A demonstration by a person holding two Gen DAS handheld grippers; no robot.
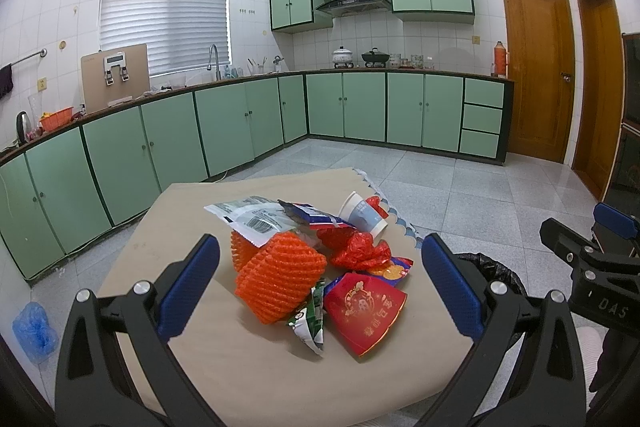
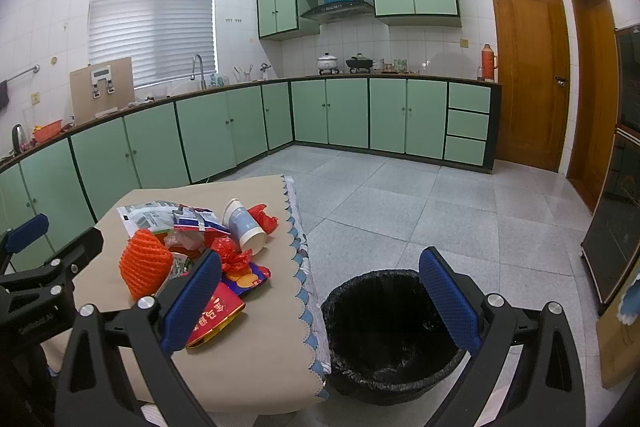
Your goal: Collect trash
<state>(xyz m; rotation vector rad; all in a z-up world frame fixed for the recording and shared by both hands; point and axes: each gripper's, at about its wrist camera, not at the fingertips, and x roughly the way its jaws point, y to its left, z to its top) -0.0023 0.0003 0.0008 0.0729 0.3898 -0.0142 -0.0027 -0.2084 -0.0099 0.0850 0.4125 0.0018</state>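
A pile of trash lies on a beige-covered table (image 1: 248,367): an orange foam net (image 1: 276,277), a red packet (image 1: 366,311), a crumpled red wrapper (image 1: 360,251), a paper cup (image 1: 366,217) on its side, a white printed bag (image 1: 252,217) and a green wrapper (image 1: 310,323). My left gripper (image 1: 320,291) is open and empty, just in front of the pile. My right gripper (image 2: 320,303) is open and empty, over the table's right edge and a black-lined bin (image 2: 388,331) on the floor. The pile shows in the right wrist view too, with the foam net (image 2: 144,267) and the cup (image 2: 244,225).
The table (image 2: 248,359) has a scalloped cloth edge next to the bin. Green cabinets (image 1: 224,123) line the left and far walls. Wooden doors (image 1: 536,67) stand at the right. A blue bag (image 1: 34,331) lies on the tiled floor at the left.
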